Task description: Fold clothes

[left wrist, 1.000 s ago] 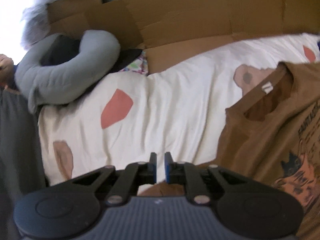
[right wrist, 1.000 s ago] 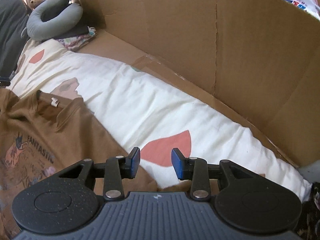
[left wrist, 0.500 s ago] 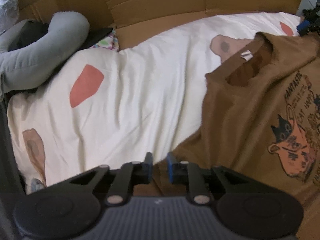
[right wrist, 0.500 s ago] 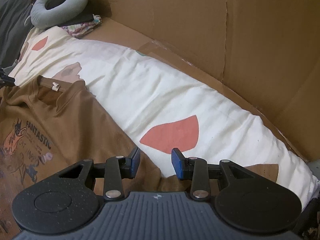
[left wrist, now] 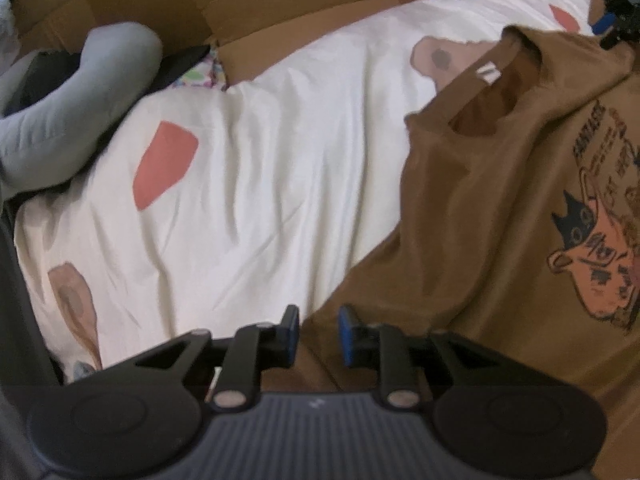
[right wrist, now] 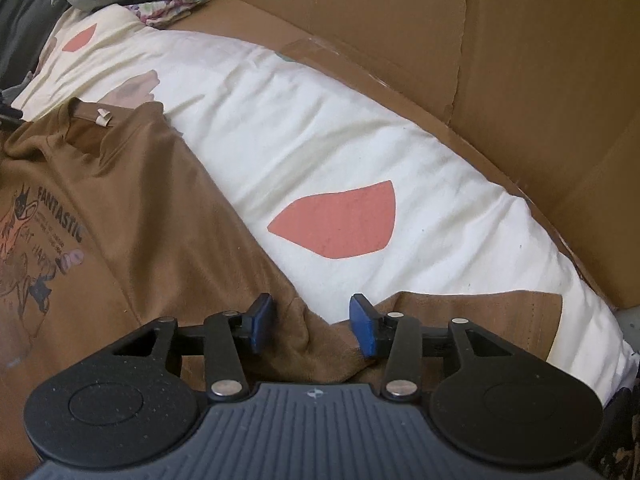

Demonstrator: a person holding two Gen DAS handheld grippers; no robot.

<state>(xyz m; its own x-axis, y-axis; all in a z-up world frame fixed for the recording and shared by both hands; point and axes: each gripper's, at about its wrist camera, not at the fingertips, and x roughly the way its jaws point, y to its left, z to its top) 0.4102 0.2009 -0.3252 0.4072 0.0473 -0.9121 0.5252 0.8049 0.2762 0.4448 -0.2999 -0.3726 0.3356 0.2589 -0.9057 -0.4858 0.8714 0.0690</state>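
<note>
Jaws of the left gripper stand parted with nothing between them, poised over the edge of a brown T-shirt that lies spread face-up on a cream sheet. Those of the right gripper are wider apart, likewise empty, above rumpled cloth near the shirt's other sleeve. Printed on the chest beside a cartoon cat is "FANTASTIC"; the smaller lines beneath are too blurred to read. A small white neck label shows inside the collar. Coral and tan patches dot the sheet. Cardboard walls stand behind it, and a grey neck pillow rests at its far corner.
</note>
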